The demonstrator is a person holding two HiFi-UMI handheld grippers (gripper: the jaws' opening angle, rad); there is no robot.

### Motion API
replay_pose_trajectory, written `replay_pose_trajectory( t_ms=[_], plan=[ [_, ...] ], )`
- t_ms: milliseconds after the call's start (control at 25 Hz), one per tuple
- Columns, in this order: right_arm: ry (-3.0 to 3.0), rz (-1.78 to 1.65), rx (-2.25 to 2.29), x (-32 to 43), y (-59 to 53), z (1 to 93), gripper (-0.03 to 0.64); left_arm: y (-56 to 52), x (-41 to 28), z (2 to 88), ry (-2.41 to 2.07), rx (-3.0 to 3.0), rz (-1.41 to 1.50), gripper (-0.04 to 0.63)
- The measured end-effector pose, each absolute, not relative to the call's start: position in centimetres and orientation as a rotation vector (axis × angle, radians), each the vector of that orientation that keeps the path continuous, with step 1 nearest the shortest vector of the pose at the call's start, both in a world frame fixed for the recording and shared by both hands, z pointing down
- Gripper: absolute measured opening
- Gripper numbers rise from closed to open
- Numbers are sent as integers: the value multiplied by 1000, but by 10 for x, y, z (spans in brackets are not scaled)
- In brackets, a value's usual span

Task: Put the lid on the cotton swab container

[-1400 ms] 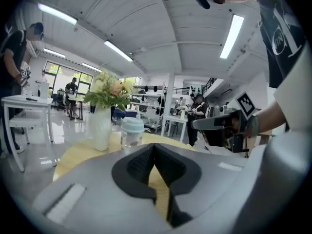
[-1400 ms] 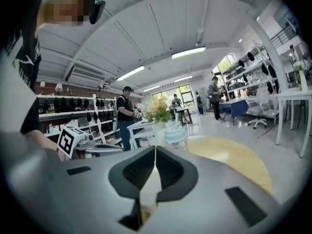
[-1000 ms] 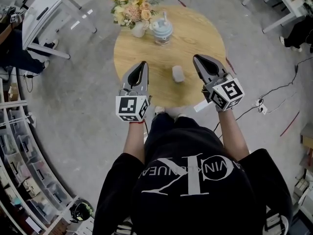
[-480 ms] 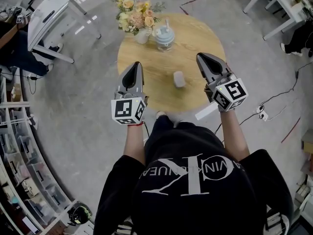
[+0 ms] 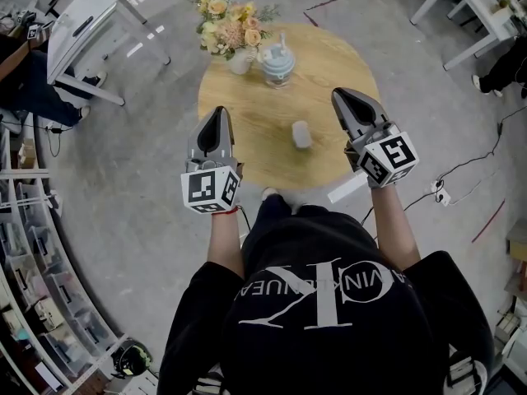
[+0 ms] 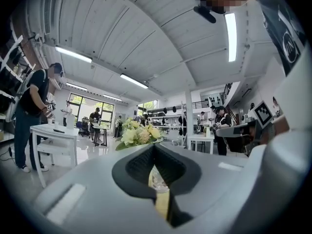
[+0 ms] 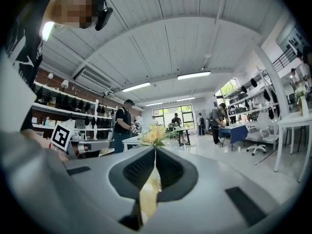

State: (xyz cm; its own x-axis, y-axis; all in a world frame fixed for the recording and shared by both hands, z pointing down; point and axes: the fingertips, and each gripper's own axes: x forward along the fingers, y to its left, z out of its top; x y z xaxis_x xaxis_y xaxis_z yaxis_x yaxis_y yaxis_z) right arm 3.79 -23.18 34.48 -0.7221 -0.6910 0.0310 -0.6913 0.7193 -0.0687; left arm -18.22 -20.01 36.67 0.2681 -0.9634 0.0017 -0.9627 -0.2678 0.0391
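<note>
Took in a round wooden surface (image 5: 329, 64) first, standing on a grey floor (image 5: 148, 188). Found the left tongs (image 5: 216, 115) to the left of the cotton swab container (image 5: 301, 134) and the right tongs (image 5: 339, 97) to its right, both well apart from it and raised over the surface's edges. Read both pairs as closed tip to tip with nothing gripped; glimpsed only wood and flowers through the slit in each gripper view. Judged this flanking, hands-off posture as neutral: either ready to approach or already done. Placed a bouquet (image 5: 229, 25) beyond the container, at the far rim, with a blue-and-white jar (image 5: 275, 58) just beside the flowers. Took the small pale cylinder near the middle for the container, a spot within easy reach from both sides. Could not tell whether the lid sat on it; spotted no loose lid anywhere. Saw nothing between either pair of tongs and the container. Reckoned bouquet and jar far enough behind it to stay clear.
</note>
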Motion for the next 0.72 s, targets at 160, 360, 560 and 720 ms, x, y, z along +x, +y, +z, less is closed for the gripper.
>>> replay_pose_trajectory(
  t_ms=[160, 360, 560, 720],
  plan=[
    [-2920, 127, 1179, 39, -233, 343, 15, -199, -185, 367, -1891, 2465, -35, 11],
    [-2931, 141, 1180, 38, -233, 344, 15, -199, -185, 368, -1891, 2464, -32, 11],
    [-2917, 139, 1181, 37, -234, 346, 15, -199, -191, 367, -1892, 2446, -42, 11],
    [-2912, 144, 1180, 36, -232, 347, 15, -196, -193, 368, -1895, 2437, -41, 11]
  ],
)
